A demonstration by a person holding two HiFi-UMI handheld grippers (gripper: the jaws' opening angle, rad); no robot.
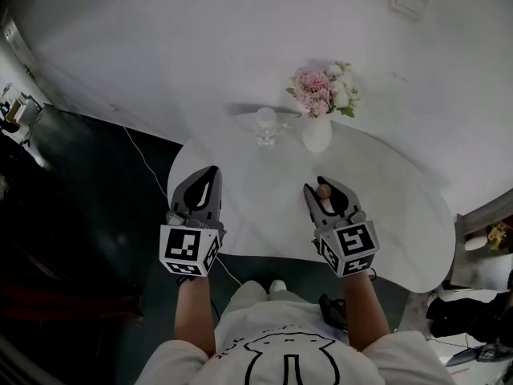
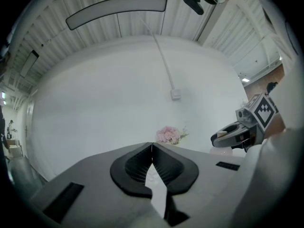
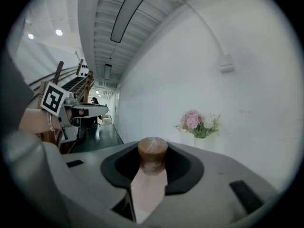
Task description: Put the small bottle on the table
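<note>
Right gripper point(image 1: 325, 192) clamps the small bottle point(image 3: 152, 156); its lower body seems hidden.

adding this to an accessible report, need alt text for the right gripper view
The right gripper grips the small bottle, its brown stopper standing between the fingers. Behind, a vase of pink flowers stands against a white wall, and the left gripper shows at the left edge.

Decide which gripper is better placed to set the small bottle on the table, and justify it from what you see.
Right. The right gripper is shut on the small bottle and hangs above the white table. The left gripper is shut, with nothing between its jaws.
</note>
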